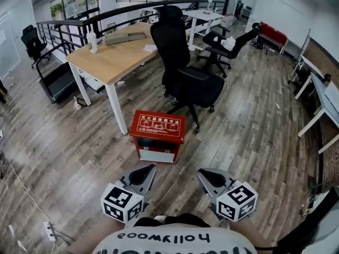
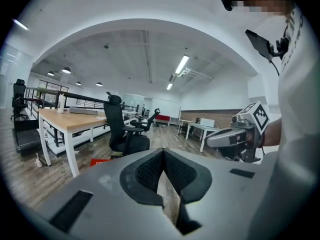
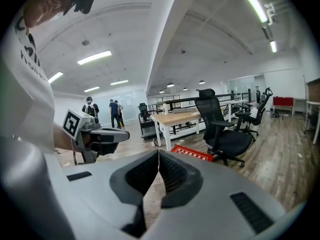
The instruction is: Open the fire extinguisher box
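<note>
A red fire extinguisher box (image 1: 157, 136) stands on the wooden floor beside a desk leg. Its lid, which carries white print, is down, and a pale panel shows on its front. My left gripper (image 1: 149, 169) and right gripper (image 1: 202, 172) hover side by side just short of the box and point at it. Both are shut with nothing between the pads. In the left gripper view the pads (image 2: 163, 152) meet at the tip, and only a red sliver of the box (image 2: 100, 161) shows. In the right gripper view the jaws (image 3: 158, 152) are closed, with the box lid (image 3: 193, 155) beyond them.
A wooden desk (image 1: 111, 57) on white legs stands left of the box. A black office chair (image 1: 185, 73) is right behind it. A power strip and cable (image 1: 48, 229) lie on the floor at the near left. Two people (image 3: 115, 111) stand far off.
</note>
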